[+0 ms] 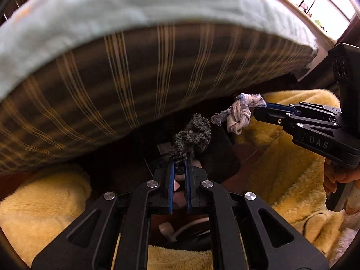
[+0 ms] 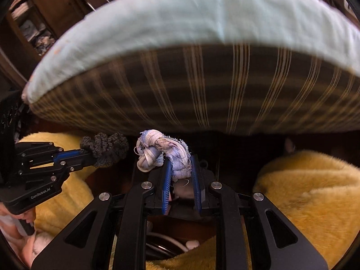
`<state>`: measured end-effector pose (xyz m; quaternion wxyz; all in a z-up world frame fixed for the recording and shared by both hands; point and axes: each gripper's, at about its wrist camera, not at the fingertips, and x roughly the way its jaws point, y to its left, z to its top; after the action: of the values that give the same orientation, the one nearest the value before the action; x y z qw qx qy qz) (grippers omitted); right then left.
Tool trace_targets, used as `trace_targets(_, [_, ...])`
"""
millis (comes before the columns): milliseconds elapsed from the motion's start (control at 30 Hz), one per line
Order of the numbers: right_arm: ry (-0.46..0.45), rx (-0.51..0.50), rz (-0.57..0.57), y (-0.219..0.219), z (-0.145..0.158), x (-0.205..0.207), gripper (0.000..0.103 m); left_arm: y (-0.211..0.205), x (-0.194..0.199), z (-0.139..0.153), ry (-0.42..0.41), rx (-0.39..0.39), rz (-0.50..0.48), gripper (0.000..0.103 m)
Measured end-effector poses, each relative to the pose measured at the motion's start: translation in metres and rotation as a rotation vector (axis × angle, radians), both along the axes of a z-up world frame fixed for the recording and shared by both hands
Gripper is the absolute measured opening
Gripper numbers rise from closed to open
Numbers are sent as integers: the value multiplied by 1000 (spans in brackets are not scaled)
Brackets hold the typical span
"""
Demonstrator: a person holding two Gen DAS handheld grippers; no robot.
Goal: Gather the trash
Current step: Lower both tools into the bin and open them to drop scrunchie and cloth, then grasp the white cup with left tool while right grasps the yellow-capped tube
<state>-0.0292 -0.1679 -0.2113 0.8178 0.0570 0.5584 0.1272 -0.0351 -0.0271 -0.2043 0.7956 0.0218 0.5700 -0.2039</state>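
My left gripper (image 1: pixel 179 162) is shut on a dark grey knitted scrap (image 1: pixel 191 135), which sticks up from between its blue pads. It also shows in the right wrist view (image 2: pixel 104 149) at the left. My right gripper (image 2: pixel 180 164) is shut on a knotted white and pale blue rag (image 2: pixel 162 153). In the left wrist view the right gripper (image 1: pixel 262 108) comes in from the right with that rag (image 1: pixel 238 114) at its tips. Both scraps are held in the air close to each other, in front of the bed's side.
A bed with a pale blue sheet (image 1: pixel 135 4) and a brown striped mattress side (image 1: pixel 135 78) fills the upper half. Yellow fluffy blankets (image 1: pixel 281 157) (image 2: pixel 310 193) lie on the floor either side. Dark space with cables (image 2: pixel 166 243) lies under the bed.
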Motion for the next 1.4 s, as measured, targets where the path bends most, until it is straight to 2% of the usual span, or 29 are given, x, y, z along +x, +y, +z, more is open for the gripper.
trace_targets(100, [45, 7, -15, -1, -19, 3, 19, -1, 8, -18, 51, -10, 9, 7])
trace_targets(233, [63, 2, -16, 4, -31, 6, 19, -3, 14, -32, 79, -5, 18, 7])
trace_targets(533, [90, 10, -28, 10, -43, 12, 21, 1, 18, -45, 105, -15, 31, 8])
trace_targets(633, [113, 53, -36, 8, -48, 12, 23, 3, 19, -48, 111, -19, 37, 12])
trace_targets(667, [119, 66, -40, 7, -53, 15, 25, 3, 19, -48, 111, -20, 37, 14])
trace_targets(700, [121, 68, -44, 5, -55, 16, 36, 3, 19, -48, 112, -23, 36, 19])
trace_targets(733, [116, 70, -51, 4, -54, 16, 52, 4, 19, -50, 111, -23, 35, 22])
trace_targets(767, [107, 76, -56, 1, -55, 17, 58, 5, 19, -50, 108, -22, 34, 23])
trace_targets(833, [91, 67, -63, -1, -50, 18, 61, 7, 18, -48, 102, -17, 37, 26])
trace_targets(967, [33, 50, -77, -8, -32, 17, 62, 8, 14, -31, 62, 6, 43, 35])
trace_targets(1000, [13, 47, -81, -10, -25, 17, 64, 9, 12, -24, 41, 14, 44, 40])
trace_targets(1033, [-6, 47, -83, -11, -18, 15, 67, 9, 11, -17, 24, 22, 44, 47])
trace_targets(1100, [-58, 46, -91, -15, 1, 12, 75, 10, 7, 3, -31, 40, 41, 56])
trace_targets(1167, [-107, 50, -93, -15, 20, 12, 81, 10, 2, 26, -92, 40, 26, 60])
trace_targets(1233, [-160, 53, -87, -17, 41, 12, 85, 12, 0, 48, -147, 23, 16, 67])
trace_targets(1300, [-212, 51, -78, -17, 62, 17, 90, 16, -1, 73, -206, 9, 14, 71])
trace_targets(1400, [-283, 30, -65, -17, 89, 27, 90, 21, 5, 97, -265, -5, 22, 72])
